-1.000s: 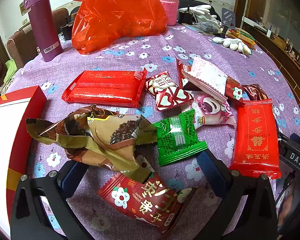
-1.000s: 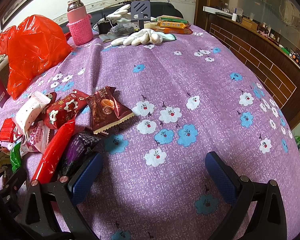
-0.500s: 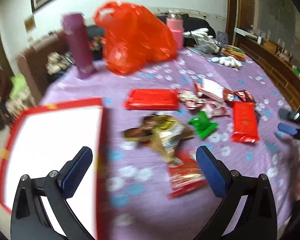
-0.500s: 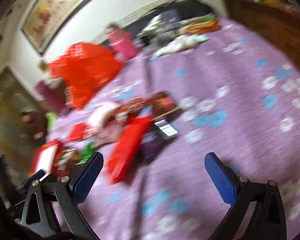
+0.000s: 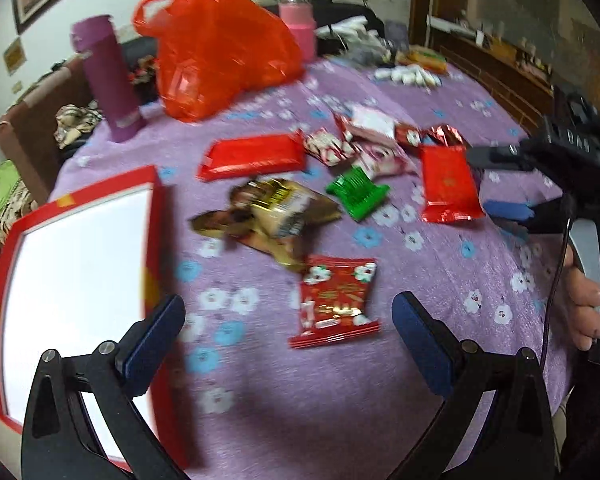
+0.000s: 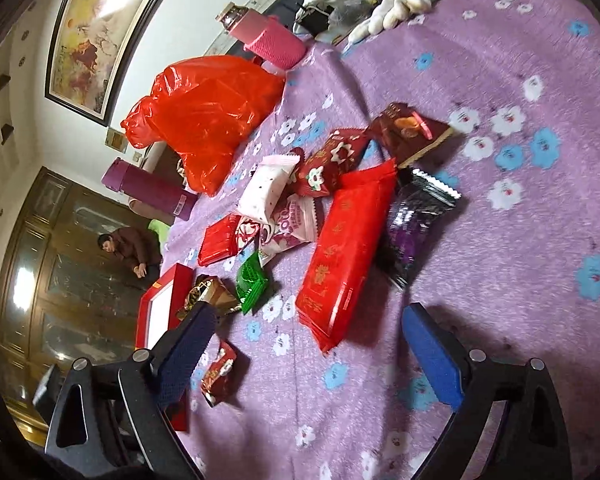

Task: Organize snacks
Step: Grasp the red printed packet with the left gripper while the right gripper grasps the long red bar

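Observation:
Snack packets lie scattered on a purple flowered tablecloth [image 5: 300, 400]. My left gripper [image 5: 288, 304] hangs open above a small red packet [image 5: 336, 300], with a crumpled gold bag [image 5: 268, 216] and a green packet [image 5: 358, 192] beyond it. A red box with a white inside [image 5: 72, 280] sits at the left. My right gripper [image 6: 308, 316] is closing its jaws, and its pads touch nothing. The near end of a long red packet [image 6: 348, 248] lies just ahead of it, beside a dark purple packet [image 6: 416, 220]. From the left wrist, the right gripper [image 5: 496, 184] appears beside that packet [image 5: 448, 184].
An orange-red plastic bag [image 5: 216, 48], a purple flask [image 5: 112, 80] and a pink bottle [image 5: 298, 24] stand at the table's far side, with white gloves [image 5: 408, 76] to the right. A person [image 6: 132, 248] sits in the background. Bare cloth stretches to the right [image 6: 540, 280].
The left gripper has pulled back and up from the gold bag, bringing the red box into view. The right gripper has swung left towards the snack pile, and its jaws have narrowed a little.

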Available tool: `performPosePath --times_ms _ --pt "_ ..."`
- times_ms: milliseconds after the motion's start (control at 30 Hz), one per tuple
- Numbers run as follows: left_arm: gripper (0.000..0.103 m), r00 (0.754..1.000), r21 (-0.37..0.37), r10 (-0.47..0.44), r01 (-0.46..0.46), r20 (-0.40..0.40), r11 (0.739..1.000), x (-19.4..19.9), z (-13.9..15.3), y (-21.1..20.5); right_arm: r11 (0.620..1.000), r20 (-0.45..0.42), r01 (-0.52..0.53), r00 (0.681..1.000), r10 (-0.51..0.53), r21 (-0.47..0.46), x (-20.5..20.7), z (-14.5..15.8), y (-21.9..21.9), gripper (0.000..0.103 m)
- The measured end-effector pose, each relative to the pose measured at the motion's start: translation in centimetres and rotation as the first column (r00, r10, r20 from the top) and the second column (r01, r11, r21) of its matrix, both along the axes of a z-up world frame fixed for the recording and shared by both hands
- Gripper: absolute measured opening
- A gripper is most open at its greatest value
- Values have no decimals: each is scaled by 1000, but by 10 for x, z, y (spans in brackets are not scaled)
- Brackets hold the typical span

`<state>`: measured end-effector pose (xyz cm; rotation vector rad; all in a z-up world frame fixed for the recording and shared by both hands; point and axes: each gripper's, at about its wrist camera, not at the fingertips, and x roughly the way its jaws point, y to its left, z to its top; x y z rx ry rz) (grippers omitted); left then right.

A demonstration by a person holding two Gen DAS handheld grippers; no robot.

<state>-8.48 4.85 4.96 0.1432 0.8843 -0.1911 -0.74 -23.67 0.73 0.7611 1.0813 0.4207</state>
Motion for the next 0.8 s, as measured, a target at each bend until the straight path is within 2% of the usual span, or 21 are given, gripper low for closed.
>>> performPosePath --times_ms 100,167,333,367,400,433,467,500,533,600,667,700,800 --pt "103 999 -11 -12 11 -35 1000 6 -7 -7 998 -36 -5 999 8 66 10 -9 4 92" --pt "103 998 -12 -19 18 -53 1000 11 -11 -11 997 -22 3 1000 -1 79 15 -9 5 91" --pt "101 998 20 -3 4 -70 1000 19 -16 -10 997 -15 -8 1000 10 79 29 -13 11 77" --pt "97 997 8 -7 8 -72 1000 19 -17 -10 998 -15 -16 1000 17 66 30 -13 13 68" --pt "93 997 6 -9 9 -78 1000 20 -17 -9 997 -22 -23 999 24 68 32 -16 14 53" --pt "91 996 -7 -13 12 -85 1000 22 -18 -8 996 -35 -28 999 32 90 33 -23 12 45" --pt "87 996 -12 -16 15 -88 1000 23 -19 -8 993 -46 -30 998 35 111 34 -29 11 26" --pt "83 996 -21 -21 19 -89 1000 24 -20 -9 990 -59 -28 998 36 140 35 -35 9 20" --pt "80 995 -24 -25 22 -94 999 25 -22 -10 986 -55 -17 998 27 168 36 -37 5 18" --pt "63 991 -33 -40 36 -125 999 28 -27 -14 989 -36 -16 999 21 146 36 -35 5 18" --pt "59 991 -42 -48 43 -125 998 27 -30 -16 992 -16 -21 1000 24 127 35 -33 7 18" --pt "54 991 -43 -52 47 -120 998 26 -30 -17 991 -8 -26 1000 27 135 34 -31 8 18" --pt "47 993 -50 -46 41 -110 998 26 -29 -15 983 34 -42 999 36 178 33 -25 8 18"
